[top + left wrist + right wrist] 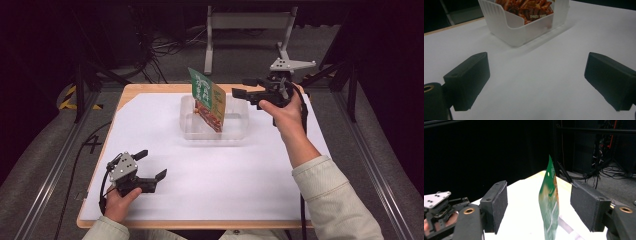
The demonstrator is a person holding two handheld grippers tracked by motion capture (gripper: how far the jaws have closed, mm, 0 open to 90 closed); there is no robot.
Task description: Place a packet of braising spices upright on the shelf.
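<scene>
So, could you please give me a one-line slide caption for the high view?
Green snack packet standing upright in a clear plastic tray, just released by the open right gripper; left gripper idle.

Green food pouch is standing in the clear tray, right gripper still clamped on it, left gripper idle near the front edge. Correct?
Not quite. The right gripper is open: in the right gripper view its pads stand clear of the green food pouch. The pouch does stand in the clear tray, and the left gripper is idle.

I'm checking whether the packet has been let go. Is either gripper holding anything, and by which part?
Nothing is held. The right gripper is open beside the packet, which stands in the clear tray; the left gripper is open over bare paper.
</scene>
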